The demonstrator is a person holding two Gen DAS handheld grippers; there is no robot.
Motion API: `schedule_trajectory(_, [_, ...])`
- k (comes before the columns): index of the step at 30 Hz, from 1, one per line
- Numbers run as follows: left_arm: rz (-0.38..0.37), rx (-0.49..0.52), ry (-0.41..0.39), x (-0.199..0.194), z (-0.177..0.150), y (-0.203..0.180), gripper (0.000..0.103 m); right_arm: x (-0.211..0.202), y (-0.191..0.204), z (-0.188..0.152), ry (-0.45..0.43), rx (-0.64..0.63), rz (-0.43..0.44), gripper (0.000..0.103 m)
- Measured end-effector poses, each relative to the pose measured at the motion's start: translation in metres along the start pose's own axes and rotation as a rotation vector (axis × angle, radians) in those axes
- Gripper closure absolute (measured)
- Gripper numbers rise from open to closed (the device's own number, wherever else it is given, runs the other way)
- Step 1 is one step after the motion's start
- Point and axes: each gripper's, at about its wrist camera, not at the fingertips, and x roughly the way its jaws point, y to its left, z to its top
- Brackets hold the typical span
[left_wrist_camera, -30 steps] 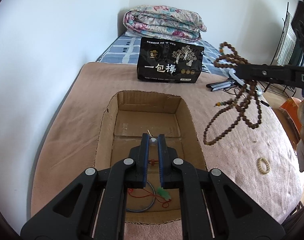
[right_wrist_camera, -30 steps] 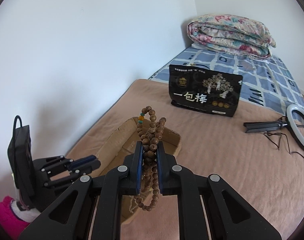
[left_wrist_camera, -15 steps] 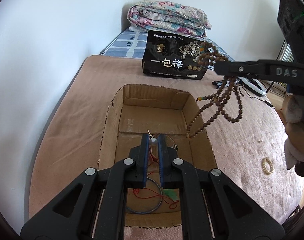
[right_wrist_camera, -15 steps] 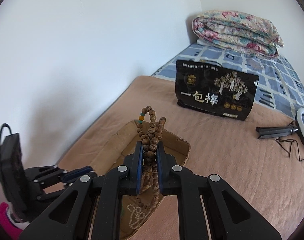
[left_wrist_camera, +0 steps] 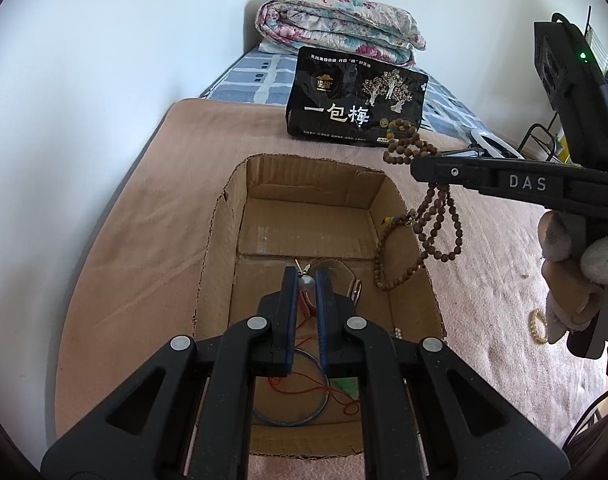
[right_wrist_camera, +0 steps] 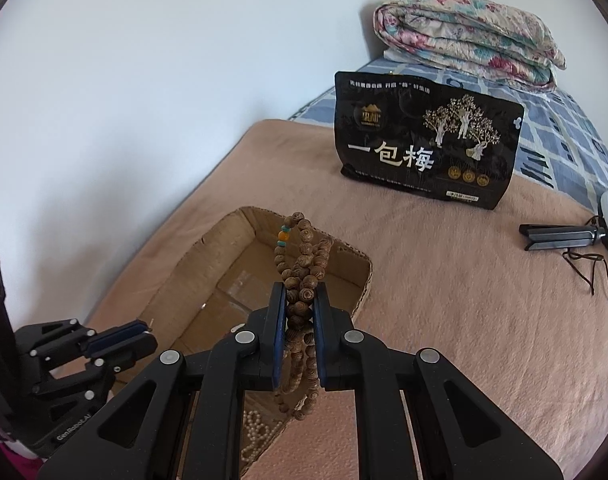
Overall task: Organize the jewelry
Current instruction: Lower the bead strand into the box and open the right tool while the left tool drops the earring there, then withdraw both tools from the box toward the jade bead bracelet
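Now my left tongs (left_wrist_camera: 305, 280) pinch a small pearl piece (left_wrist_camera: 306, 281) above the cardboard box (left_wrist_camera: 219, 248); right tongs (right_wrist_camera: 299, 300) clamp the wooden bead strand (right_wrist_camera: 304, 264), loops dangling over the box's right rim. Farther back on the bed, black snack bag (left_wrist_camera: 356, 102).

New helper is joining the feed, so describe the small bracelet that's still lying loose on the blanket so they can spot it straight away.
Start at the open cardboard box sunk into the pink blanket. Look past its right wall, to the blanket just below the gloved hand. There lies the small bracelet: one pale cream ring, unlike the long brown wooden beads hanging from the right gripper.
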Motion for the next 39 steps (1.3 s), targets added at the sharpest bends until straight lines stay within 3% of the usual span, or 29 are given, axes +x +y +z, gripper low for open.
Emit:
schedule_trajectory(8, [0.010, 0.000, 0.006, 0.002, 0.000, -0.001, 0.096, 0.002, 0.002, -0.003, 0.017, -0.013, 0.003, 0.090])
schedule_trajectory(9, [0.014, -0.002, 0.009, 0.003, 0.000, 0.000, 0.096, 0.001, 0.002, -0.004, 0.018, -0.015, -0.001, 0.084])
schedule_trajectory(11, [0.018, -0.007, 0.014, 0.004, -0.001, 0.001, 0.094, 0.001, 0.002, -0.005, 0.017, -0.015, -0.011, 0.062])
schedule_trajectory(12, [0.021, -0.009, 0.014, 0.004, -0.001, 0.001, 0.083, -0.001, 0.001, -0.006, 0.010, -0.011, -0.018, 0.049])
schedule_trajectory(13, [0.025, -0.010, 0.010, 0.004, -0.001, 0.002, 0.065, -0.002, 0.000, -0.006, 0.001, -0.007, -0.022, 0.045])
schedule_trajectory(14, [0.032, -0.012, -0.001, 0.003, -0.001, 0.002, 0.058, -0.003, -0.001, -0.006, -0.004, -0.004, -0.025, 0.045])
schedule_trajectory(15, [0.035, -0.012, -0.010, 0.001, -0.001, 0.002, 0.054, -0.005, -0.002, -0.007, -0.004, 0.001, -0.026, 0.044])
schedule_trajectory(18, [0.041, -0.018, -0.015, -0.002, 0.000, 0.002, 0.054, -0.007, -0.005, -0.007, 0.002, 0.007, -0.040, 0.037])
schedule_trajectory(29, [0.040, 0.007, -0.033, -0.019, -0.002, -0.008, 0.054, -0.034, -0.011, -0.019, -0.013, -0.001, -0.088, 0.036])
schedule_trajectory(39, [-0.012, 0.063, -0.071, -0.048, -0.006, -0.040, 0.054, -0.097, -0.039, -0.048, -0.052, 0.016, -0.158, 0.033])
